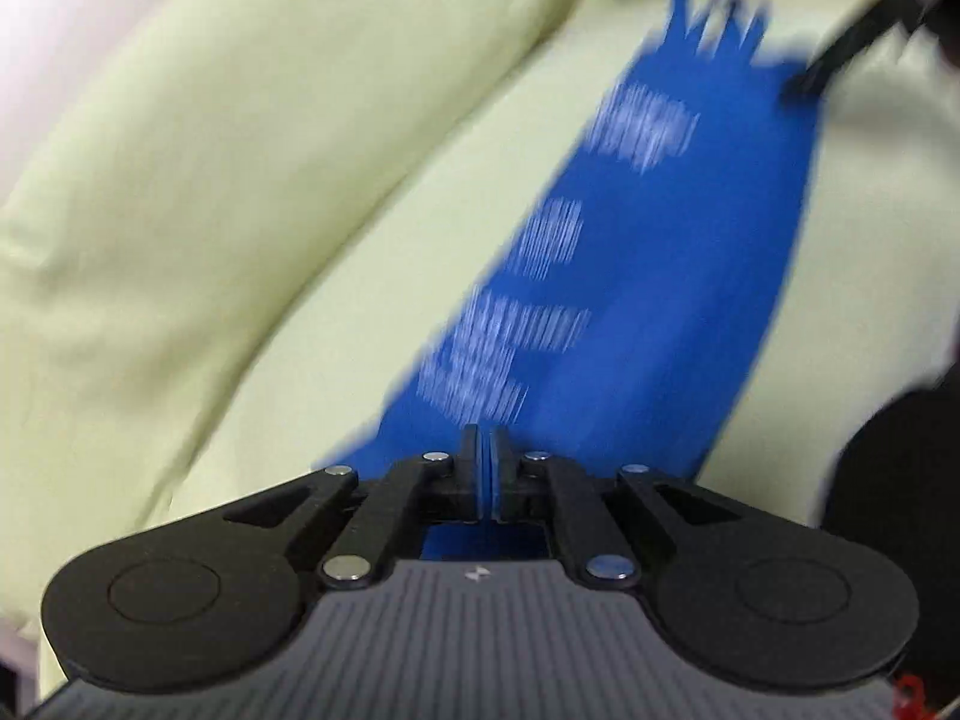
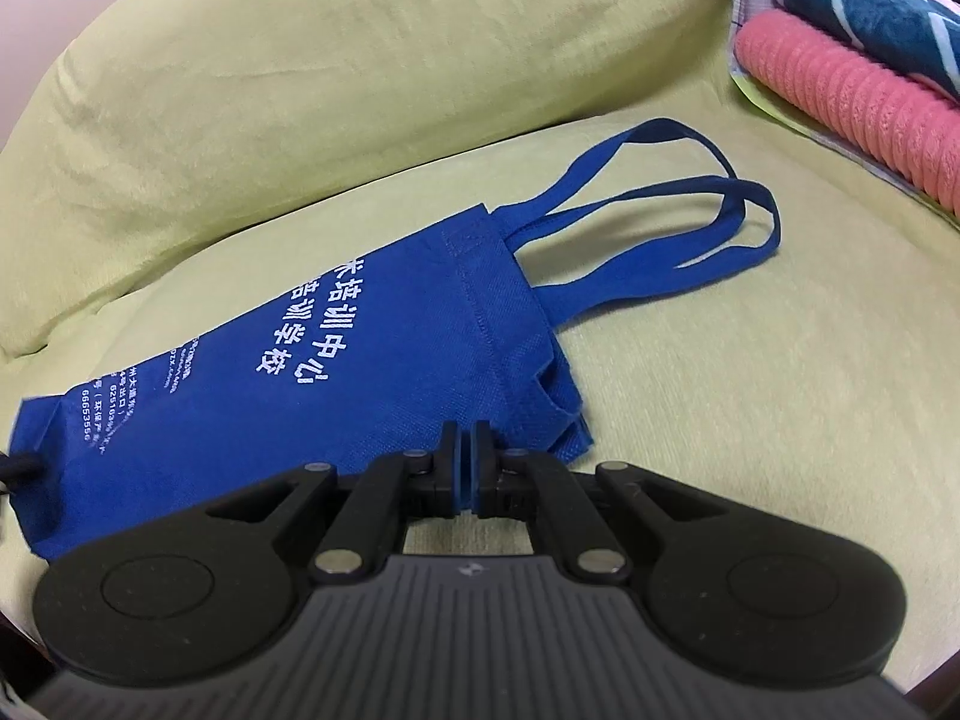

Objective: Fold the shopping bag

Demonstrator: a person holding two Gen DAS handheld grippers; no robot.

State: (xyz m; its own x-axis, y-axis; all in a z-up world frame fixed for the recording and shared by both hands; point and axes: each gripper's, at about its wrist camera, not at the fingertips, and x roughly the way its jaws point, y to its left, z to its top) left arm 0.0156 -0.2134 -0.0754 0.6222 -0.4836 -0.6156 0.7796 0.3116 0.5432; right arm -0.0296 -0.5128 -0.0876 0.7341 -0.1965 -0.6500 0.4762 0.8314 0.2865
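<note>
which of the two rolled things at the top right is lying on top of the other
The dark teal roll with pale stripes is on top. The ribbed pink roll lies beneath it, closer to the blue shopping bag.

Pale green sofa seat (image 2: 750, 408), with a matching back cushion (image 2: 360, 60) behind. At the seat's far right corner: a pink ribbed roll (image 2: 852, 114), a dark teal plush item (image 2: 864, 18) resting on it.
</note>
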